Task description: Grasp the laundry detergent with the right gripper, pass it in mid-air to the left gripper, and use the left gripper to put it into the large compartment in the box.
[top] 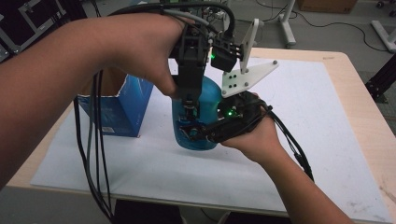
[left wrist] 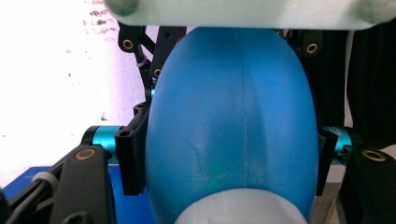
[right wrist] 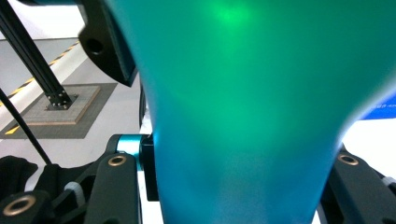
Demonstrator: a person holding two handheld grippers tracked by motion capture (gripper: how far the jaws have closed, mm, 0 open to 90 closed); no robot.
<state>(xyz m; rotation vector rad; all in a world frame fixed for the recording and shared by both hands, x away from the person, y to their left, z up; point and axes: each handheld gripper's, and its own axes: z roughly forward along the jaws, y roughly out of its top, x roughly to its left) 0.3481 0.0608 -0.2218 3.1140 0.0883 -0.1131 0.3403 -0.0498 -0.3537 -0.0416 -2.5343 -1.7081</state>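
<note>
On the white mat (top: 140,168) of the table, just right of a blue carton (top: 122,107), a blue plastic bottle (top: 198,123) stands upright, its long axis vertical. 2 grippers clamp it: the right gripper (top: 196,132) pinches its lower body from the right side, and the left gripper (top: 189,105) comes straight down from above, jaws pressed on its shoulders around the white cap (left wrist: 240,210).

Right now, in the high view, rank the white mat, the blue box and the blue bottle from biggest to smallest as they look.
1. white mat, by far the largest.
2. blue box and blue bottle: they look alike in size, and hands and grippers hide part of each, so I won't rank them.
</note>
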